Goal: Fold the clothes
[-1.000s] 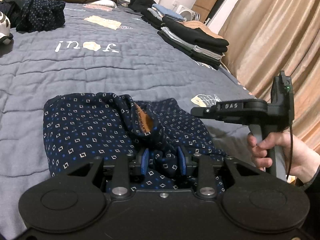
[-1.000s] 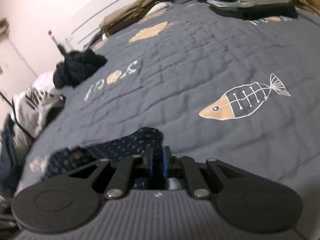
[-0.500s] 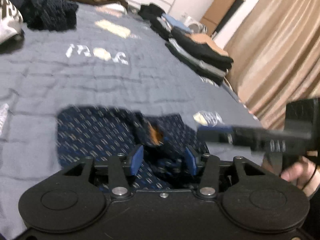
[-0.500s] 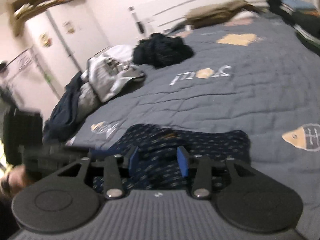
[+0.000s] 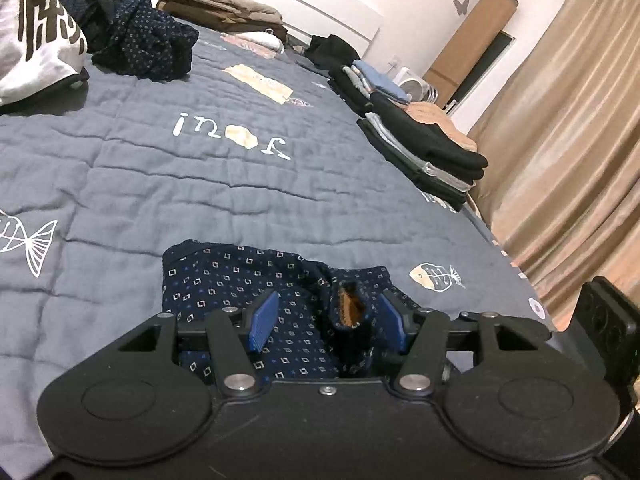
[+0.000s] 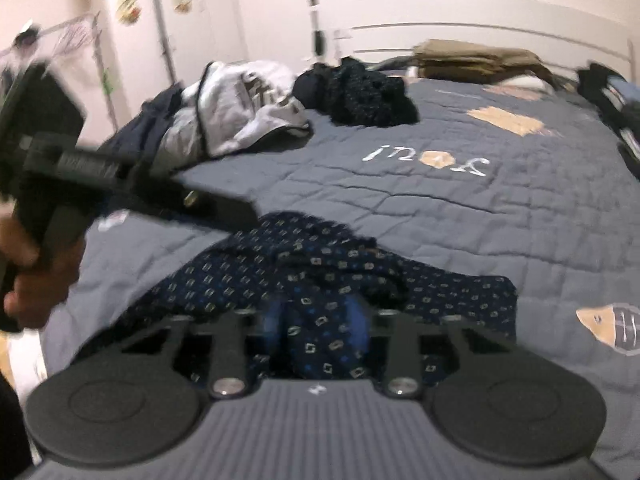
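A navy garment (image 5: 224, 284) with small square prints lies crumpled on the grey quilt (image 5: 200, 184), and a fold shows its orange lining (image 5: 350, 308). My left gripper (image 5: 328, 320) hovers over its near edge. Its jaws are opening, and the blue pads (image 5: 262, 322) stand apart on either side of the cloth without pressing it. In the blurred right wrist view the same garment (image 6: 440, 284) spreads ahead. My right gripper (image 6: 316, 320) is closing, and a bunch of the cloth fills the gap between its pads (image 6: 356, 320). A hand (image 6: 28, 280) holds the left gripper at the far left.
Stacks of folded clothes (image 5: 424, 148) line the quilt's right side near the beige curtain (image 5: 560, 160). Unfolded dark clothes (image 5: 140, 40) and a white printed top (image 5: 36, 40) lie at the back left. A tan folded stack (image 5: 216, 4) sits by the headboard.
The left jaws have spread and let go of the cloth, and that gripper has lifted a little. The right gripper rolled round to face the garment, opened, then closed on a fold.
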Demonstrator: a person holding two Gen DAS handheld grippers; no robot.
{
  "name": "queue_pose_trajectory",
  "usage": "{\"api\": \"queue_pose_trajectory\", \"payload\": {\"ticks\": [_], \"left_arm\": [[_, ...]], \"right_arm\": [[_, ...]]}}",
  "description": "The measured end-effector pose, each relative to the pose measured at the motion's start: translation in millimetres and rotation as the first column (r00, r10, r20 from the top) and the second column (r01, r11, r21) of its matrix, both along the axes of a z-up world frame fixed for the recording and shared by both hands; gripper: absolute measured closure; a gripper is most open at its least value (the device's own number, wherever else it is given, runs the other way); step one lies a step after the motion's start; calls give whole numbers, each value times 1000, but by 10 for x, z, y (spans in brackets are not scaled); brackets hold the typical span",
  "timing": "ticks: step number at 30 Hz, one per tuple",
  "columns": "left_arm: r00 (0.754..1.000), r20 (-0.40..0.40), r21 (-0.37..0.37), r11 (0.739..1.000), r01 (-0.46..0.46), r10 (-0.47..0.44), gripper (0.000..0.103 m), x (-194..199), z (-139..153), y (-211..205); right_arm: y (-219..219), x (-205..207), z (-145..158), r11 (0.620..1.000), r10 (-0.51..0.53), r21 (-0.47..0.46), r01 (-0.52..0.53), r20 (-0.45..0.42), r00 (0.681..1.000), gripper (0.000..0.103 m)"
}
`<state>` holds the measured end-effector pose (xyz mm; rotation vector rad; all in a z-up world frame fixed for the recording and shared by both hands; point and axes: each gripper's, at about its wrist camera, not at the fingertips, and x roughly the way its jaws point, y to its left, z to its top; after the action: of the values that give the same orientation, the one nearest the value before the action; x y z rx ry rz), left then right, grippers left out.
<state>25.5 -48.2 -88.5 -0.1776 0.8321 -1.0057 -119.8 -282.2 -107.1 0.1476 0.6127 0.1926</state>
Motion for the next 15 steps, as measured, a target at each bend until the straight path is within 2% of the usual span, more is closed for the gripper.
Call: {"api": "queue_pose_trajectory", "payload": {"ticks": [1,3,5,7,9,12,15], "left_arm": [[1000,0,0,1000,-2,2,48,6,-2,13],[1000,-2,-5,1000,-15,15,48,18,3,34],[1000,-4,-10,1000,-27,27,48,31,7,56],[1000,-7,-7,1000,-30,30,48,39,2,60],[999,-8,-3,1000,-31,31,48,41,-3,57],[1000,-6,4,1000,-29,29,48,39,-9,46],[999,-7,2,999,-32,32,48,50,-10,50]], "right_arm": [[-58,-1,26,999,-27,24,27,5,1000,90],[-238,-28,96,990,-124,75,121,41,991,91],[-469,-58,119,961,-256,120,248,52,965,92],[-698,-72,84,914,-382,161,371,41,923,93],[-891,-68,-27,855,-505,134,501,-6,863,92],[-1118,-76,-138,779,-607,120,615,-98,789,88],[-1205,-134,-46,785,-560,264,560,-83,825,88]]}}
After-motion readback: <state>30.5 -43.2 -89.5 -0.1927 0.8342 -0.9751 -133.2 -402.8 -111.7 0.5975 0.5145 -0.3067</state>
